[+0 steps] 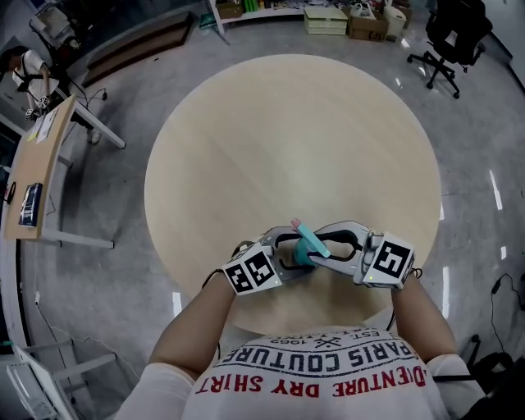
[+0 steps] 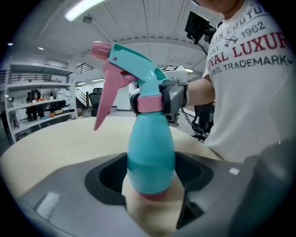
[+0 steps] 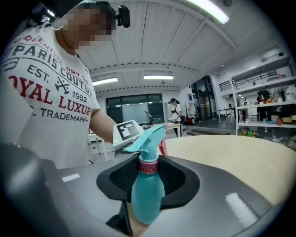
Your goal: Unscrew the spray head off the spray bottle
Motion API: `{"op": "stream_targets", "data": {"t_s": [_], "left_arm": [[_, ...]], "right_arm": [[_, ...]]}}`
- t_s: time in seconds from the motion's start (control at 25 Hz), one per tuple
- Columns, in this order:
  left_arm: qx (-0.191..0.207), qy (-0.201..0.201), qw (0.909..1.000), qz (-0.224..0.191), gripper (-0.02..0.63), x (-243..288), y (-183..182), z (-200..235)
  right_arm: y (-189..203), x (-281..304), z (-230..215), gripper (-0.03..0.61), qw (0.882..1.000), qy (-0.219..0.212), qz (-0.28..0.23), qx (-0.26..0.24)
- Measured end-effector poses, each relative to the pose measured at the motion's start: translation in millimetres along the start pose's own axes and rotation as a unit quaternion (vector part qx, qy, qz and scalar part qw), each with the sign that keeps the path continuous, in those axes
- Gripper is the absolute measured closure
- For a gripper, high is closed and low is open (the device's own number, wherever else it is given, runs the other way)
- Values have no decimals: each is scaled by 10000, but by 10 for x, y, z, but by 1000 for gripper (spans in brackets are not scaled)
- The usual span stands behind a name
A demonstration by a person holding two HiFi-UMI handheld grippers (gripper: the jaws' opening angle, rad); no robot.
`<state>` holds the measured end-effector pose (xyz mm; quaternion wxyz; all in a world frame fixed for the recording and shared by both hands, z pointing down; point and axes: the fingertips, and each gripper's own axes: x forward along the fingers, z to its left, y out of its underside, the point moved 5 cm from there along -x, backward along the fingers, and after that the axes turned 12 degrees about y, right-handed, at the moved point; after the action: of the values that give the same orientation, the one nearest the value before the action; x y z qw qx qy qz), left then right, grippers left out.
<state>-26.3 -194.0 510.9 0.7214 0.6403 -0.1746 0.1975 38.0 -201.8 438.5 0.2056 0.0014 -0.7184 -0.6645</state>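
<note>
A teal spray bottle (image 1: 303, 257) stands near the front edge of the round wooden table (image 1: 287, 139). Its teal spray head (image 2: 134, 65) has a pink trigger and a pink screw collar (image 2: 149, 102). My left gripper (image 1: 294, 262) comes in from the left and is shut on the bottle's round body (image 2: 150, 157). The body fills the space between its dark pads. My right gripper (image 1: 318, 244) comes in from the right and is shut on the collar (image 3: 148, 166), just under the head (image 3: 145, 139). Its grey fingers (image 2: 175, 97) show clamped around the collar in the left gripper view.
The person's torso in a printed white shirt (image 1: 320, 369) is right behind the grippers. A black office chair (image 1: 455, 37) stands at the far right, a desk (image 1: 41, 164) at the left, boxes (image 1: 344, 20) at the back. Shelves (image 3: 263, 106) line the room's wall.
</note>
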Motion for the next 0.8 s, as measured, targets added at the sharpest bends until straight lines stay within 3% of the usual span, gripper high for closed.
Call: {"op": "stream_targets", "data": {"t_s": [0.04, 0.12, 0.16, 0.28, 0.44, 0.52, 0.64, 0.8], "left_arm": [[-126, -131, 9998, -98, 295, 0, 4, 0], [-413, -495, 9975, -277, 295, 2, 4, -6], [-535, -715, 9955, -318, 295, 9, 4, -13], [-784, -1367, 9870, -326, 295, 56, -16, -47], [-957, -1834, 9781, -222, 295, 157, -52, -82], [-1044, -1957, 9749, -201, 295, 185, -62, -90], [-1086, -2021, 9731, -209, 295, 190, -75, -100], [-971, -1891, 9768, -242, 295, 187, -67, -111]], "right_arm": [[-4, 0, -2, 440, 9999, 151, -22, 78], [7, -12, -4, 314, 9980, 524, -144, 309], [16, -24, -9, 301, 9959, 763, -248, 426], [39, -40, -21, 311, 9860, 1489, -449, 603], [19, -3, 46, 373, 9827, 1769, -392, 384], [15, 6, 44, 421, 9809, 1915, -288, 160], [18, -1, 48, 429, 9802, 1978, -91, -92], [-34, -21, 65, 433, 9837, 1768, -316, 48]]}}
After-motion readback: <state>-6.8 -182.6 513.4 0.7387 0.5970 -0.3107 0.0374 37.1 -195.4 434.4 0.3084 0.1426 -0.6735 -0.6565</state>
